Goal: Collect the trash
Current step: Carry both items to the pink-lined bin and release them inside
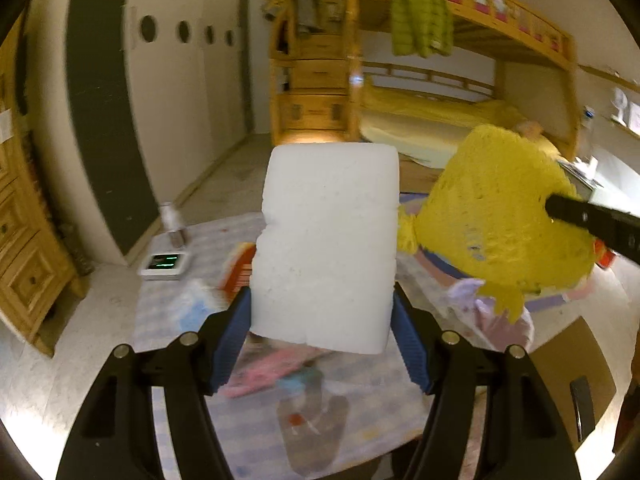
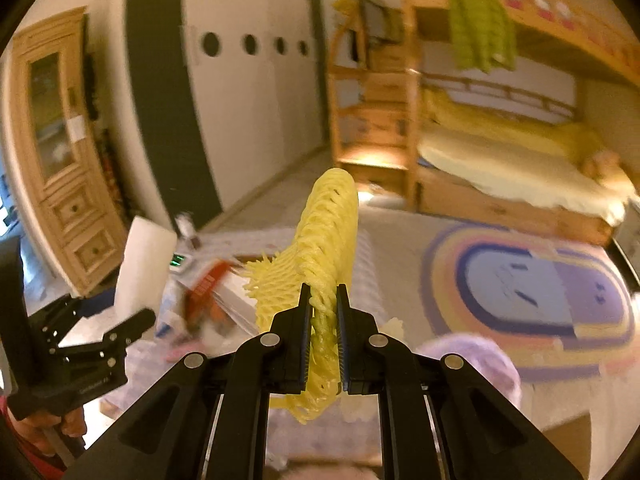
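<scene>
My left gripper [image 1: 322,300] is shut on a white foam block [image 1: 328,240] and holds it upright above the table; the block also shows at the left of the right wrist view [image 2: 144,264]. My right gripper [image 2: 323,300] is shut on a yellow foam net sleeve [image 2: 324,240] that sticks up between its blue pads. The same net [image 1: 508,216] appears at the right of the left wrist view, held by the black right gripper finger [image 1: 592,216]. Both are lifted over a table with a pale checked cloth [image 1: 168,304].
On the cloth lie a white device with a green display [image 1: 165,265], a small jar [image 1: 173,220], a red and white packet [image 1: 240,272], pink wrappers [image 1: 264,372] and a lilac bag [image 2: 472,360]. A wooden cabinet [image 2: 68,152], bunk bed [image 2: 500,128] and rug [image 2: 532,280] surround it.
</scene>
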{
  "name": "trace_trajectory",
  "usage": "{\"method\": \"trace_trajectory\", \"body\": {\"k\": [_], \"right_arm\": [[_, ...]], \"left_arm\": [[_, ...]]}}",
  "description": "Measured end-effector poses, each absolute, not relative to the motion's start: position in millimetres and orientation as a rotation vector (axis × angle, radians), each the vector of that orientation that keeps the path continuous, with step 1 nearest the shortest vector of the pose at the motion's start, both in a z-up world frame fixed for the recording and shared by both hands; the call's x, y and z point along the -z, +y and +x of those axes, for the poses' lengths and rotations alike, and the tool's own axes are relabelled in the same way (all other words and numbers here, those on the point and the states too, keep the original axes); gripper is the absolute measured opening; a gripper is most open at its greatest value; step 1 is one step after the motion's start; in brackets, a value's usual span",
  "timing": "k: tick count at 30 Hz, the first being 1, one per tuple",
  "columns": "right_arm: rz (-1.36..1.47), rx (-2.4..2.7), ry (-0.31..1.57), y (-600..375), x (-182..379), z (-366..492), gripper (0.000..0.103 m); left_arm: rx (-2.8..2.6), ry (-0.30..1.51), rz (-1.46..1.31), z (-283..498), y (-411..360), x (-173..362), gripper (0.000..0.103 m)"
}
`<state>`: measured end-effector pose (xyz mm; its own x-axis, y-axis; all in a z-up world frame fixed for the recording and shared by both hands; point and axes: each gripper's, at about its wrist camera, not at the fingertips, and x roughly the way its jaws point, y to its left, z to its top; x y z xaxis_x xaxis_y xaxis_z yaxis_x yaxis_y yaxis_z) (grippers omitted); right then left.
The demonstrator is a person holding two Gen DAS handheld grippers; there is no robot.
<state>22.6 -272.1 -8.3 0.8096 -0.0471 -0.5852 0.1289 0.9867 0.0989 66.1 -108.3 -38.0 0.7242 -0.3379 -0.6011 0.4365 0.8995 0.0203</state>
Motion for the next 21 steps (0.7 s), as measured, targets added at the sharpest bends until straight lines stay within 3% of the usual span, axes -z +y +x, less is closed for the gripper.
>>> {"method": "trace_trajectory", "body": {"k": [11,19,21], "right_arm": [[0.191,0.371,0.725,-363.9,69.3,-2.9,0.013],[0.245,0.424,0.792,-410.0,118.9,19.9,0.016],[0.257,0.429,0.802,-415.4,127.9,26.2,0.025]], "left_arm": [[0.67,0.671,0.291,62.3,-246.5,86.3,0.067],[0.724,0.71,0.318,81.9,-293.3,105.0,0.068],[0.731,0.721,0.315,84.9,-298.5,107.8,0.068]]}}
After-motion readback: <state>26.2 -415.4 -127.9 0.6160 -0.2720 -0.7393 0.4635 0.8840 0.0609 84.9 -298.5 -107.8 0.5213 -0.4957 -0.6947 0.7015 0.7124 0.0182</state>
